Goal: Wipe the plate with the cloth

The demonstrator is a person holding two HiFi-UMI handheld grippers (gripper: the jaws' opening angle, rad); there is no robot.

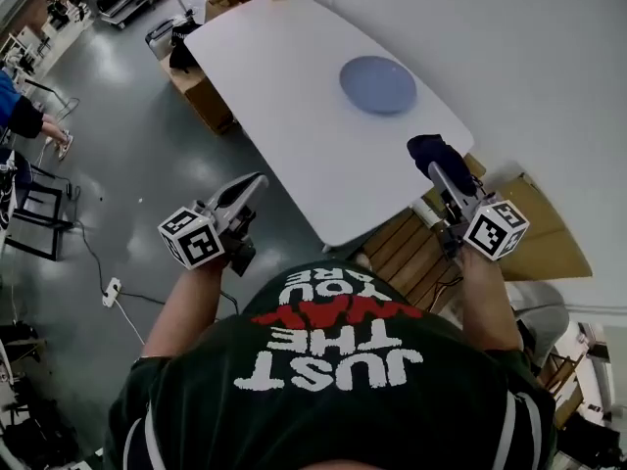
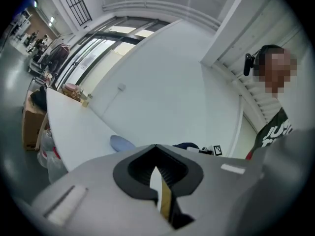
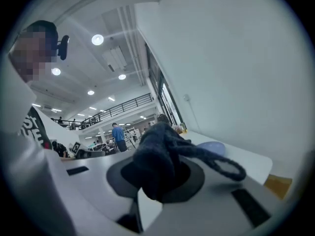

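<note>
Two grippers were in the person's hands, both at the near end of the white bench (image 1: 294, 96). The left gripper (image 1: 253, 182) was out past the left edge of the bench, over the grey floor (image 1: 127, 155). Its fingers were shut tight together, and nothing was between them.

The right gripper (image 1: 438, 171) was by the near right corner of the bench. Its fingers were clamped on the dark blue cloth (image 1: 429, 150). The cloth stuck out past the tips in a soft bunch. In the right gripper view, one loop of it hung out to the right.

The round blue plate (image 1: 378, 84) lay flat on the bench. It was farther away than both grippers, and more to the right side. The cloth was well apart from the plate and did not touch it.

Some brown cardboard boxes (image 1: 201, 96) sat on the floor by the far left side of the bench. Some wooden slats (image 1: 407, 248) lay low down by the near right corner. The person wore a dark green shirt (image 1: 333, 399) with white and red letters on it.
</note>
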